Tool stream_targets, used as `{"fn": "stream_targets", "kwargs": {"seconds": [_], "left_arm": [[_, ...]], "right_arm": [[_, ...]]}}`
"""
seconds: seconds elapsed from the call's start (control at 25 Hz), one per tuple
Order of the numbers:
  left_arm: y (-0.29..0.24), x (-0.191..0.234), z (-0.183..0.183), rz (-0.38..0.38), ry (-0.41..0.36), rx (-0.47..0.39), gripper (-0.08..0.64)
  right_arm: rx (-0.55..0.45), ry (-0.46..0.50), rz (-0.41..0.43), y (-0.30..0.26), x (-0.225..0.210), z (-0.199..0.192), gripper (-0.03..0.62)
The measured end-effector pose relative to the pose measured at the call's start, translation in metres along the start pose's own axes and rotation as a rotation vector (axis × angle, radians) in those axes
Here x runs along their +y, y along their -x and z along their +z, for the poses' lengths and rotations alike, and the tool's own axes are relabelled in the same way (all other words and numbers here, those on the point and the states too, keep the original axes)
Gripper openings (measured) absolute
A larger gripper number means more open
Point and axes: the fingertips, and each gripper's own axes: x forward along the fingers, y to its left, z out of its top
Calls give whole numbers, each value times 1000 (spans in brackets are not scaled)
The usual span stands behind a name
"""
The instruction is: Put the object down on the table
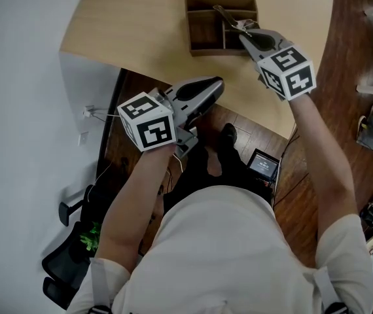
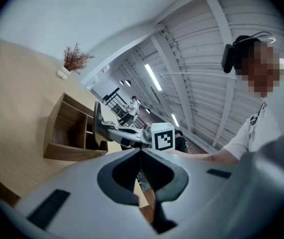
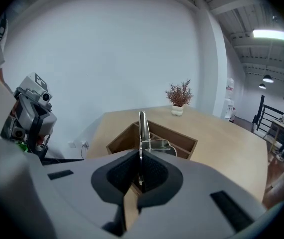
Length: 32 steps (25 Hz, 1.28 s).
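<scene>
left gripper (image 2: pixel 141 151): jaws together, empty | right gripper (image 3: pixel 140 154): jaws clamped on metal utensil (image 3: pixel 142 126)

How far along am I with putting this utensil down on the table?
Done: the right gripper is shut on the metal utensil. In hand: it's held over the wooden box, not on the table. Left: lowering it onto bare tabletop and opening. The left gripper is shut, empty.
</scene>
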Motion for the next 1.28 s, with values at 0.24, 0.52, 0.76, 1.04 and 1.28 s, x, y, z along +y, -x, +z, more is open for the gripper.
{"fn": "stream_targets", "kwargs": {"seconds": [0.24, 0.52, 0.76, 1.04, 1.28], "left_arm": [[1, 1, -4, 7, 13, 9, -2], [1, 3, -5, 0, 12, 11, -2], [0, 0, -4, 2, 13, 11, -2], [3, -5, -5, -7, -2, 5, -2], [8, -10, -4, -15, -9, -7, -2]], "right_arm": [[22, -12, 3, -6, 3, -13, 3], [44, -45, 4, -12, 2, -19, 3], [63, -54, 12, -13, 3, -21, 5], [53, -55, 1, -6, 4, -16, 53], [43, -51, -31, 5, 5, -12, 60]]}}
